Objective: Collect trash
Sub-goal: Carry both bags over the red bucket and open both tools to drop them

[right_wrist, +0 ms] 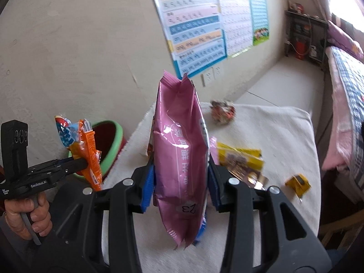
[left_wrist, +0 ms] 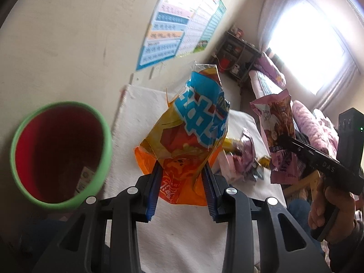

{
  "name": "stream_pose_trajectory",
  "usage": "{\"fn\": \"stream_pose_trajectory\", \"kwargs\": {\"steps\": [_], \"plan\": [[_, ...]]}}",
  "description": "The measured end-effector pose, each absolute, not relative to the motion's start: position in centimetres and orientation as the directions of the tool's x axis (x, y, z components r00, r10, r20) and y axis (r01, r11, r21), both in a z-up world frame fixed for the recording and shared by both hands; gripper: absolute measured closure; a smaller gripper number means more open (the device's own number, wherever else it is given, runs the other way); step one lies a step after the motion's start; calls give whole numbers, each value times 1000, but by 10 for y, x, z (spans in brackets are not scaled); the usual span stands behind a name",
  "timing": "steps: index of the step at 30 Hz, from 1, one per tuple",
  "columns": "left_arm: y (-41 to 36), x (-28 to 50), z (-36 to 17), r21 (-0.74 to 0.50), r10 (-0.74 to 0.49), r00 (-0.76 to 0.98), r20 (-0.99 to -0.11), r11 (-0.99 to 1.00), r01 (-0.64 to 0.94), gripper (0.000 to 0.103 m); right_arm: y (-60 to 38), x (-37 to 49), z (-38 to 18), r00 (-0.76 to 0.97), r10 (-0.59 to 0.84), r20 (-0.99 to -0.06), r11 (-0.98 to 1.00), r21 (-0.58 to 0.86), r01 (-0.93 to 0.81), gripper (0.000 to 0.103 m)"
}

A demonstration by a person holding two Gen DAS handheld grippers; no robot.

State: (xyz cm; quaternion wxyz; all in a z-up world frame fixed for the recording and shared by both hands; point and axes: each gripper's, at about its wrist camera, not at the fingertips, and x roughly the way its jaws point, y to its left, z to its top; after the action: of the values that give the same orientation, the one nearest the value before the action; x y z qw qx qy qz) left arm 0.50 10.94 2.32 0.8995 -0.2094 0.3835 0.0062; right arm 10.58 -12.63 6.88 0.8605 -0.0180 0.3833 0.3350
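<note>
My left gripper (left_wrist: 182, 182) is shut on an orange and blue snack bag (left_wrist: 193, 122), held upright above the white-covered table (left_wrist: 182, 238). The red bin with a green rim (left_wrist: 61, 154) is just to its left, tilted toward the camera. My right gripper (right_wrist: 180, 182) is shut on a pink snack bag (right_wrist: 182, 159), also lifted above the table (right_wrist: 284, 132). In the right wrist view the left gripper (right_wrist: 88, 161) holds the orange bag (right_wrist: 91, 157) in front of the bin (right_wrist: 111, 143).
On the table lie a yellow and brown wrapper (right_wrist: 241, 161), a small yellow wrapper (right_wrist: 298, 183) and a crumpled red and white wrapper (right_wrist: 221, 111). A wall with posters (right_wrist: 198, 27) is behind. A bed (right_wrist: 345, 104) stands at the right.
</note>
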Motion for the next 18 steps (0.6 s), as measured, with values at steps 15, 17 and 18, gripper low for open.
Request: {"fn": "stream_pose_trajectory", "kwargs": {"steps": [15,17,18], "plan": [[207,-37,40,-349,19,732,-681,870,-348,70,4,102,78,374,668,-644,644,247,-724,64],[222,-46,40,-352,40,728,-685,856,-379,70,25,102,76,342,682,-646,621,264,-738,63],[228,-50,40,-353,47,726,-686,851,-389,70,33,102,75,324,691,-647,609,278,-743,64]]}}
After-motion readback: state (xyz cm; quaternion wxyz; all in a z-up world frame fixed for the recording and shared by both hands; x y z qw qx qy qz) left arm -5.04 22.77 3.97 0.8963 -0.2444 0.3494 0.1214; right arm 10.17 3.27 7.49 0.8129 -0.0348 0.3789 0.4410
